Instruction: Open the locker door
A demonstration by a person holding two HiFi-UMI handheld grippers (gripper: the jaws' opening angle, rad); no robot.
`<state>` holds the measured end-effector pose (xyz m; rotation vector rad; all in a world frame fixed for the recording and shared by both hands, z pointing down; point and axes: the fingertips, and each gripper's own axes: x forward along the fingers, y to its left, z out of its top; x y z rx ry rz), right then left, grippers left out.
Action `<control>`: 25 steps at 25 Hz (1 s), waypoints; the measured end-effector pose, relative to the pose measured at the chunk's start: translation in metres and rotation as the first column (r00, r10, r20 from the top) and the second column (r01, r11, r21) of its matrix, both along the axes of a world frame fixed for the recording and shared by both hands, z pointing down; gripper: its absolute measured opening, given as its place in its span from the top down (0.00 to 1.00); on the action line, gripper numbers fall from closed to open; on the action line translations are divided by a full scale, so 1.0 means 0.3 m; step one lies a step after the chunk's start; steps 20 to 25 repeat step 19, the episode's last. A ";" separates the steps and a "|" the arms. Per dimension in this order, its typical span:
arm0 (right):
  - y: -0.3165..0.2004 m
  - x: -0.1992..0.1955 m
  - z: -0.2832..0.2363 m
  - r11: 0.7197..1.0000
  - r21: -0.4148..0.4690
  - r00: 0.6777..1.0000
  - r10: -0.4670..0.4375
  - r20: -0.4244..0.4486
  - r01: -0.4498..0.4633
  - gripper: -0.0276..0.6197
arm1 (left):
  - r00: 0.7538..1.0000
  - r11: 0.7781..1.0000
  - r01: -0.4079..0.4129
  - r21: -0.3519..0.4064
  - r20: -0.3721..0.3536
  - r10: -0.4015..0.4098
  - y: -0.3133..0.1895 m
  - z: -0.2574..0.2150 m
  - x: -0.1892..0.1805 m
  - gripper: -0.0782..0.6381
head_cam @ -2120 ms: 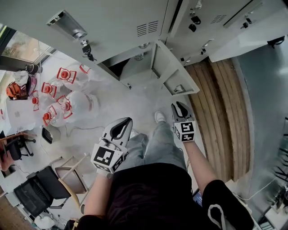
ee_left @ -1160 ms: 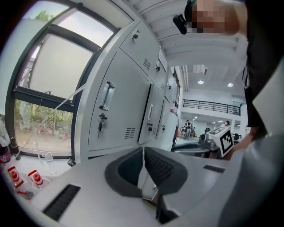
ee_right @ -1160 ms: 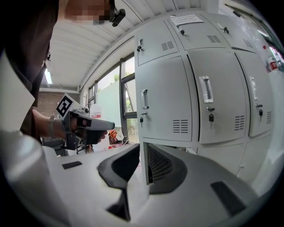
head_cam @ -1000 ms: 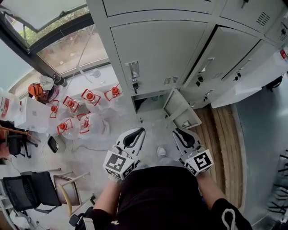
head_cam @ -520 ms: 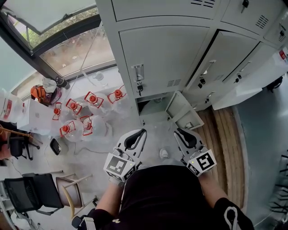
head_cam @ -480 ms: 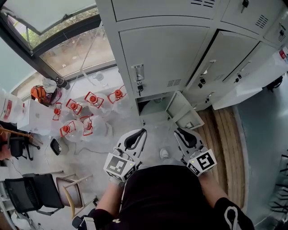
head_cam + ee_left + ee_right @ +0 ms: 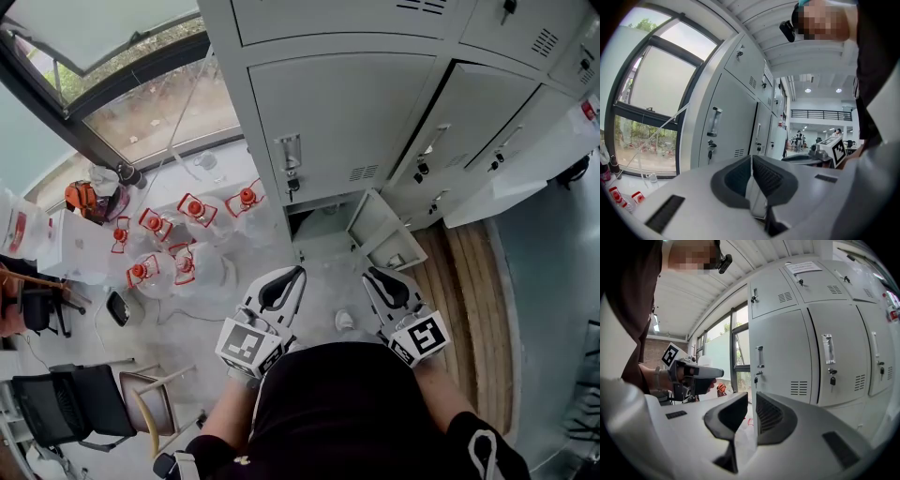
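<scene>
Drawn back since earlier, the left gripper (image 7: 293, 276) is clenched empty and the right gripper (image 7: 372, 276) is closing on nothing, while the bottom door (image 7: 380, 234) hangs open well ahead, so the task seems done.

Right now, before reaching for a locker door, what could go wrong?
1. The low door stands open close to the person's shoe; a step forward could hit it.
2. Water jugs crowd the floor on the left; a sidestep may knock them.
3. A key hangs just under the handle; jaws might snag it.
</scene>
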<state>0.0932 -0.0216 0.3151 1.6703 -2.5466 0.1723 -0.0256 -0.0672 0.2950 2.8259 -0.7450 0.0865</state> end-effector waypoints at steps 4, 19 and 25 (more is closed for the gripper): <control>-0.003 0.011 -0.003 1.000 0.004 1.000 0.009 0.007 -0.009 0.85 | 1.000 1.000 0.005 0.006 0.007 -0.005 -0.007 -0.012 0.006 0.85; 0.015 0.029 0.018 1.000 -0.009 1.000 0.020 0.011 -0.020 0.85 | 1.000 1.000 -0.003 0.002 -0.004 0.003 -0.005 0.007 0.024 0.85; 0.015 0.029 0.018 1.000 -0.009 1.000 0.020 0.011 -0.020 0.85 | 1.000 1.000 -0.003 0.002 -0.004 0.003 -0.005 0.007 0.024 0.85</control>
